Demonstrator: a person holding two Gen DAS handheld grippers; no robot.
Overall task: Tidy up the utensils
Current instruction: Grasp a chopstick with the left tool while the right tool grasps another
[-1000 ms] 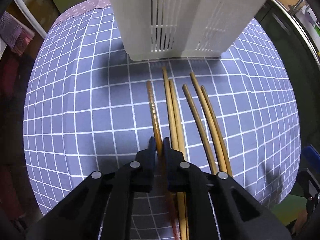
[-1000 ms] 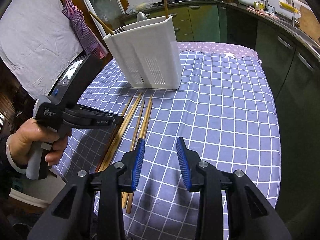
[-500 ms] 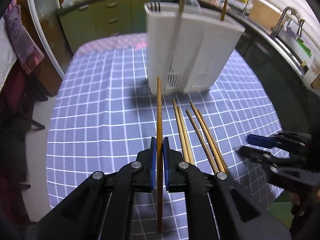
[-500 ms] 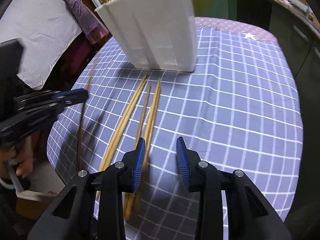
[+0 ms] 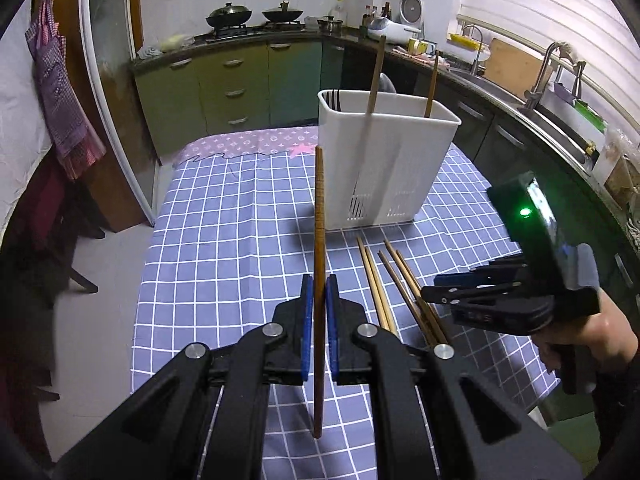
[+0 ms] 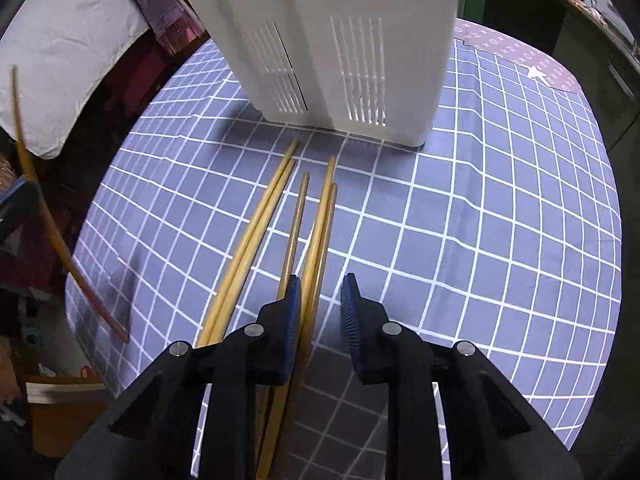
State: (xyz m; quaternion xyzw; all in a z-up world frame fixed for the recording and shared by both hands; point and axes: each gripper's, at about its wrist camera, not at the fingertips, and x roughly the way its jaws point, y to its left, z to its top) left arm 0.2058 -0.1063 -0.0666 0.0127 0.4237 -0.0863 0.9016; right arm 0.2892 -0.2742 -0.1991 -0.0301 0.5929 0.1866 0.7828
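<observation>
My left gripper is shut on a dark brown chopstick and holds it upright above the blue checked tablecloth; the stick also shows at the left edge of the right wrist view. A white slotted utensil holder stands behind it with a fork and two sticks inside. Several pale chopsticks lie on the cloth in front of the holder. My right gripper is open, low over the near ends of those chopsticks, and shows in the left wrist view.
Green kitchen cabinets and a counter with pans lie beyond the table. A sink and tap run along the right. A purple cloth hangs at the left by a glass door. The table's edge falls off to floor at the left.
My left gripper has lifted the brown chopstick off the cloth and tilted it upright. My right gripper has moved forward and down over the pale chopsticks.
</observation>
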